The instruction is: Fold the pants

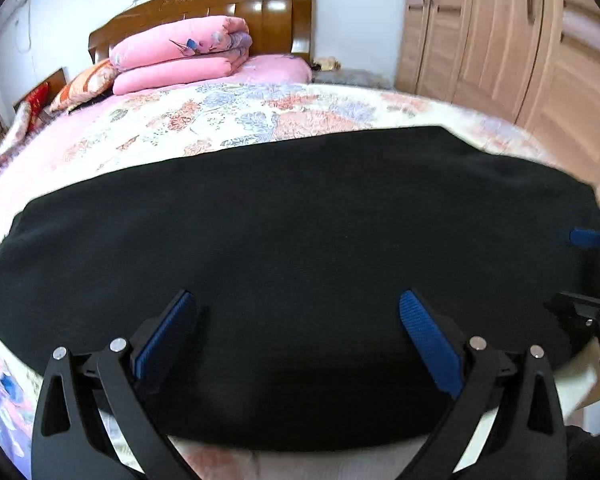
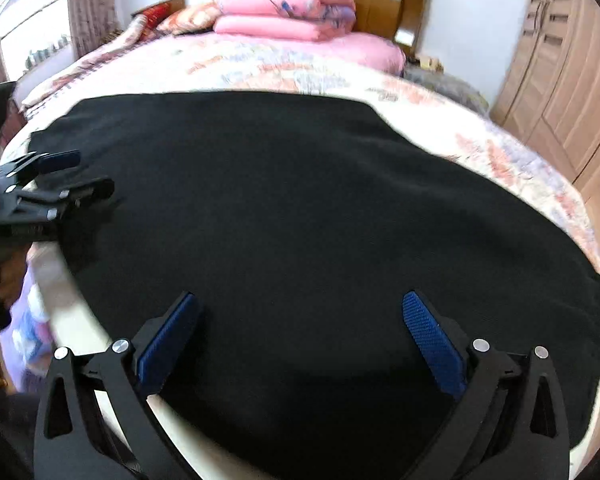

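A: Gripper states?

B: Left gripper (image 1: 298, 308): fingers spread wide, nothing between them. Right gripper (image 2: 300, 308): same, empty, above the near edge.

A: Pants location?

B: Pants (image 1: 300, 248): black, flat across the foot of the bed (image 1: 228, 120), near edge at the mattress rim.

A: Beyond?

B: Folded pink quilt (image 1: 180, 52) against the headboard (image 1: 260, 4); wardrobe (image 1: 500, 40) to the right.

A: Readable writing, containers?

B: Cannot tell; wardrobe doors shut, edges blurred, pants detail lost in black.
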Available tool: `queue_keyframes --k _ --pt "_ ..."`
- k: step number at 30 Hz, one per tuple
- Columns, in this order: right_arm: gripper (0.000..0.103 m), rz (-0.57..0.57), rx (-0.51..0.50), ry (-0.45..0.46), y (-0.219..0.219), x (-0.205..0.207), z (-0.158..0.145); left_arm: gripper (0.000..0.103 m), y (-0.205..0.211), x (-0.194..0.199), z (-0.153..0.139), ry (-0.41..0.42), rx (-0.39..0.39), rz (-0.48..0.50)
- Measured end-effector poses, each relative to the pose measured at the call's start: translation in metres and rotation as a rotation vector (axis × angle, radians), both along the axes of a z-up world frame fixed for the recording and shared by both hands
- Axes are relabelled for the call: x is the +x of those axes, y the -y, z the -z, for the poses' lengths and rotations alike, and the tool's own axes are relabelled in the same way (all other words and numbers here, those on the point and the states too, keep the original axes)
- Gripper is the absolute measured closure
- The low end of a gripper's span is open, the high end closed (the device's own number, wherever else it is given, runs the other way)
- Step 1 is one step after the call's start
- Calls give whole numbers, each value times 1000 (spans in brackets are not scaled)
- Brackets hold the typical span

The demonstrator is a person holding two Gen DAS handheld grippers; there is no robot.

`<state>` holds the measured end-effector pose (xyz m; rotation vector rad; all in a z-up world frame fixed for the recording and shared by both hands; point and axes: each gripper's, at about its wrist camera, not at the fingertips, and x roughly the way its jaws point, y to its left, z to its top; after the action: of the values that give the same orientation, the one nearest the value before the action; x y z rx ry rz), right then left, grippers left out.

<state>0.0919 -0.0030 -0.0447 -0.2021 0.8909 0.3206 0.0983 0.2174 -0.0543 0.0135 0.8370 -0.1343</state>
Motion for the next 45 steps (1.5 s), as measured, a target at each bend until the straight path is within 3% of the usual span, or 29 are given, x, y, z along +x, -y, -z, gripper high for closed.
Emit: queue_keyframes --k 3,7,12,15,18,21,23,26,29,30,32,33,37,40,45 --pt "4 78 1 18 34 -18 -1 2 -10 -11 3 -9 0 -22" --pt "4 162 88 -7 83 -35 14 1 -7 -23 6 17 53 4" --pt "4 213 65 49 104 -56 13 2 -8 -24 2 10 36 -32" --pt "4 257 83 86 117 -65 9 2 0 -34 -9 36 -23 14" --pt "4 325 58 67 133 -65 16 2 32 -44 -6 52 56 115" --pt "4 366 118 76 136 -71 14 2 47 -55 -10 104 103 135" --pt "4 295 104 130 121 -79 1 2 45 -64 -17 144 98 146" --pt "4 59 127 189 69 -88 -16 2 16 -73 -27 195 91 65" --pt "6 -200 131 202 6 -84 -16 2 -27 -66 -29 144 -38 -30" --pt "9 -265 120 196 -12 -81 -13 2 -40 -65 -28 120 -82 -54" --pt "33 -403 97 181 -50 -71 -4 2 -52 -67 -27 112 -102 -84" --pt "35 -445 89 168 -63 -66 1 2 -55 -68 -26 107 -93 -94" --pt "46 -519 60 96 -84 -47 23 2 -52 -72 -19 98 -45 -73" --pt "53 -526 89 77 -82 -46 22 2 -45 -69 -10 85 -11 -52" --pt "68 -527 48 73 -66 -45 21 2 -47 -70 4 62 -38 -30"
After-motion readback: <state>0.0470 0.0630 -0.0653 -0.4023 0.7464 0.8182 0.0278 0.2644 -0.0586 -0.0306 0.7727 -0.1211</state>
